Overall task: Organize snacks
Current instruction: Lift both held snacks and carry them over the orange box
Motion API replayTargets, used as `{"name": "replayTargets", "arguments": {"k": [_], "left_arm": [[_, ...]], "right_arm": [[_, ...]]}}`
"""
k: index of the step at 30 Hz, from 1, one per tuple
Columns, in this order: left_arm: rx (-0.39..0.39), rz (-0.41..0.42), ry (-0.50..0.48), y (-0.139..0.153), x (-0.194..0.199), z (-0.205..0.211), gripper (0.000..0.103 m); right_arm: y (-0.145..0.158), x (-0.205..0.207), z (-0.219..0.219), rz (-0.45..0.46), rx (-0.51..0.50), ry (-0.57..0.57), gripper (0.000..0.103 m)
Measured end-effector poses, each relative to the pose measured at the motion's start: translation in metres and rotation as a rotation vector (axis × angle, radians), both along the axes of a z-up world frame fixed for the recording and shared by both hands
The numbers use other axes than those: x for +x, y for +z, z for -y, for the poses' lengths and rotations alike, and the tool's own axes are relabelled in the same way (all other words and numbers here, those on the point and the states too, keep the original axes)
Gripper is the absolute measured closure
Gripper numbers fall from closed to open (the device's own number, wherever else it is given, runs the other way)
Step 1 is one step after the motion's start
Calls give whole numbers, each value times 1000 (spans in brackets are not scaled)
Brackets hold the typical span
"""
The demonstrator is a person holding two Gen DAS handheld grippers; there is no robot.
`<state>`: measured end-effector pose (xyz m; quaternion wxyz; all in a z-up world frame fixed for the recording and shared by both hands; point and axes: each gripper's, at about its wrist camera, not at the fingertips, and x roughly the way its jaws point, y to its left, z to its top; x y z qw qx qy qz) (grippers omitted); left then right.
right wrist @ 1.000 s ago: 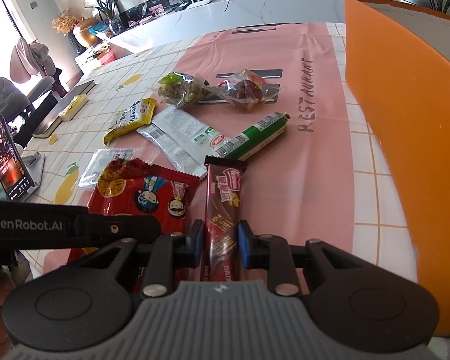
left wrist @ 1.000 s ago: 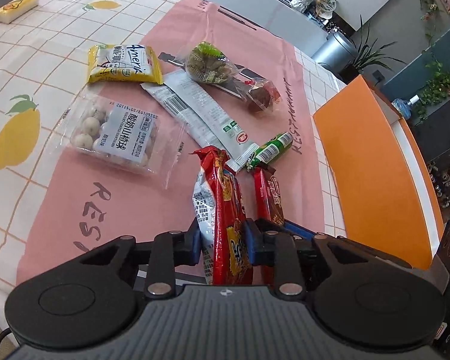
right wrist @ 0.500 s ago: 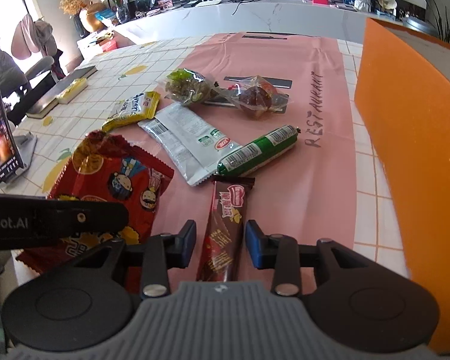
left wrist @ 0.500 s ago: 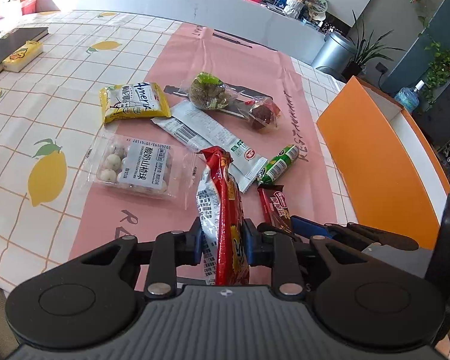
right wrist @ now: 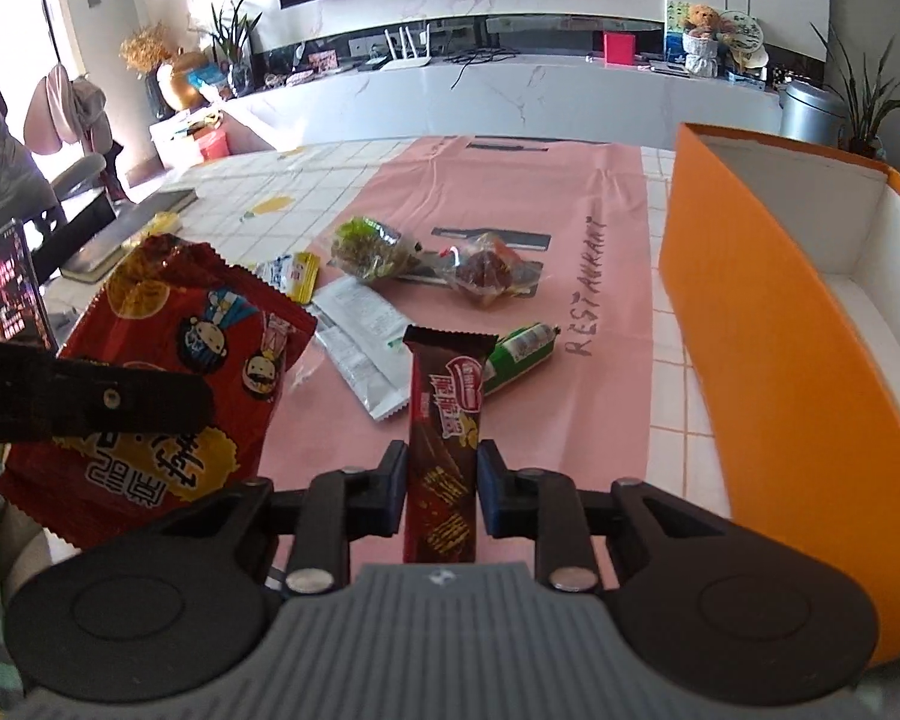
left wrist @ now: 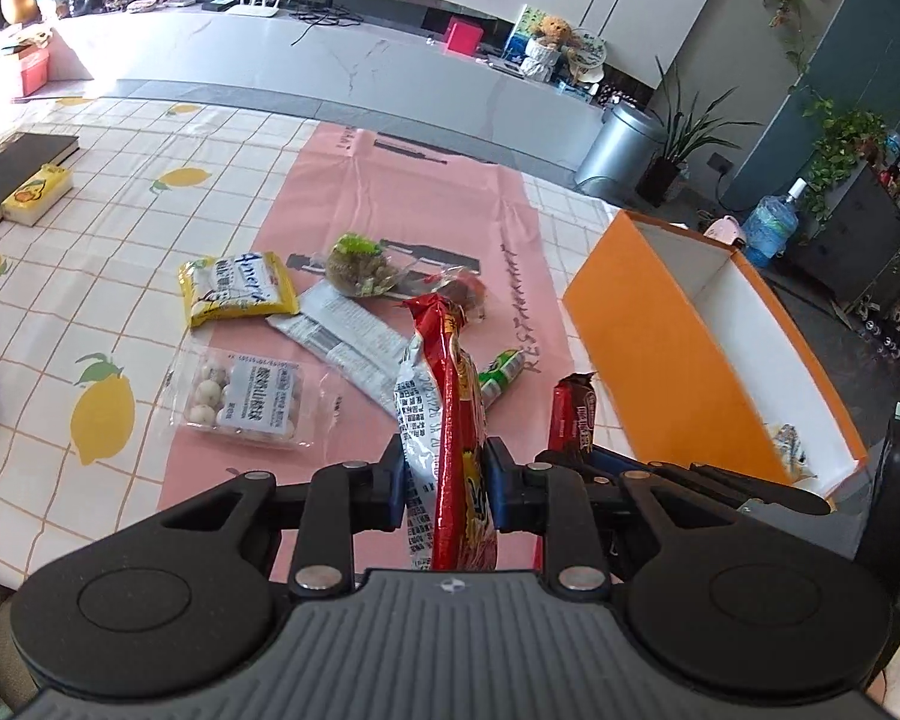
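- Left gripper (left wrist: 444, 483) clamps the red snack bag (left wrist: 457, 420), now lifted off the pink mat (left wrist: 330, 222).
- Right gripper (right wrist: 441, 483) has re-closed on the chocolate bar (right wrist: 444, 420) (jaws were apart half a second ago), also raised.
- Both likely head for the orange box (right wrist: 768, 324), right of the mat.

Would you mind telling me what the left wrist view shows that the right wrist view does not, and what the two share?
Only the left wrist view shows the clear tray of white balls, the whole yellow packet and a small wrapped item in the orange box's near corner. Only the right wrist view shows the red snack bag's printed front and a lit phone. Both show the orange box, green sausage, brown chocolate bar in the right hand-held gripper, and the left hand-held gripper clamping the bag.
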<state>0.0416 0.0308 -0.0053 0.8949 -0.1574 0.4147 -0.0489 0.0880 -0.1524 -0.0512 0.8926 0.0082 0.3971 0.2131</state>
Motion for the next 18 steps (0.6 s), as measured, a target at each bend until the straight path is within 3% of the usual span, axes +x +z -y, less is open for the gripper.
{"name": "replayTargets", "arguments": {"k": [10, 18], "left_arm": [[-68, 112, -200, 60, 31, 69, 75], [-105, 84, -331, 72, 95, 143, 75]], "right_arm": [[87, -2, 97, 102, 108, -139, 82], [105, 37, 173, 26, 121, -248, 82]]}}
